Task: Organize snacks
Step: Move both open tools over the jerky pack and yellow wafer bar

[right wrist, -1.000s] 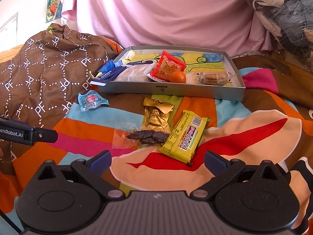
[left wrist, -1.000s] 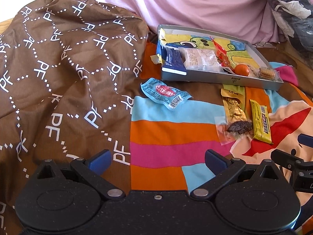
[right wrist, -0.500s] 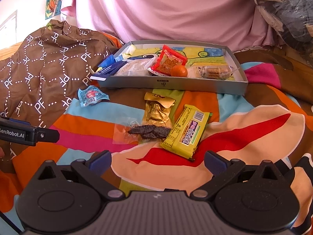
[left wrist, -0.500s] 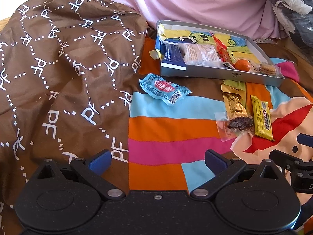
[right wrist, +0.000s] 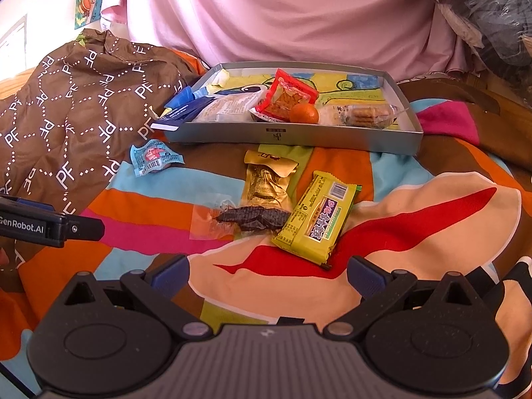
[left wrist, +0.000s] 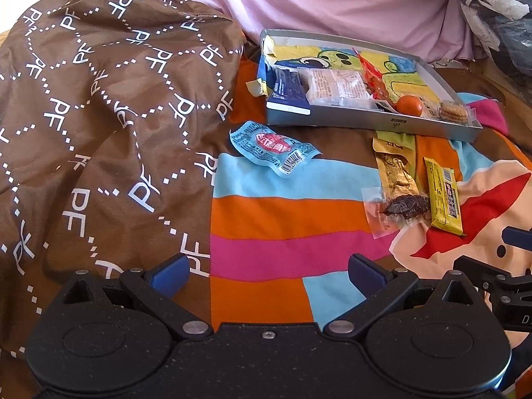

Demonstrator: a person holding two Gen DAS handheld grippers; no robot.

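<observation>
A grey tray (left wrist: 362, 125) (right wrist: 292, 138) lies at the back of the bed and holds a blue pack (left wrist: 287, 91), a white pack (left wrist: 335, 86), a red pack (right wrist: 289, 94), an orange fruit (right wrist: 303, 113) and biscuits (right wrist: 369, 113). In front of it lie a light-blue packet (left wrist: 274, 148) (right wrist: 153, 156), a gold packet (right wrist: 266, 179), a clear-wrapped dark snack (right wrist: 252, 219) and a yellow bar (right wrist: 317, 216). My left gripper (left wrist: 267, 271) is open, low over the striped cover. My right gripper (right wrist: 267, 269) is open, just short of the yellow bar.
A brown patterned quilt (left wrist: 99, 116) is heaped on the left. Pink cloth (right wrist: 282, 16) hangs behind the tray, and dark bags (right wrist: 492, 16) sit at the back right. The colourful bedcover (right wrist: 399, 226) is soft and uneven.
Both grippers have crept forward and tipped down a little, so the snacks sit slightly lower in each view. Nothing was taken hold of.
</observation>
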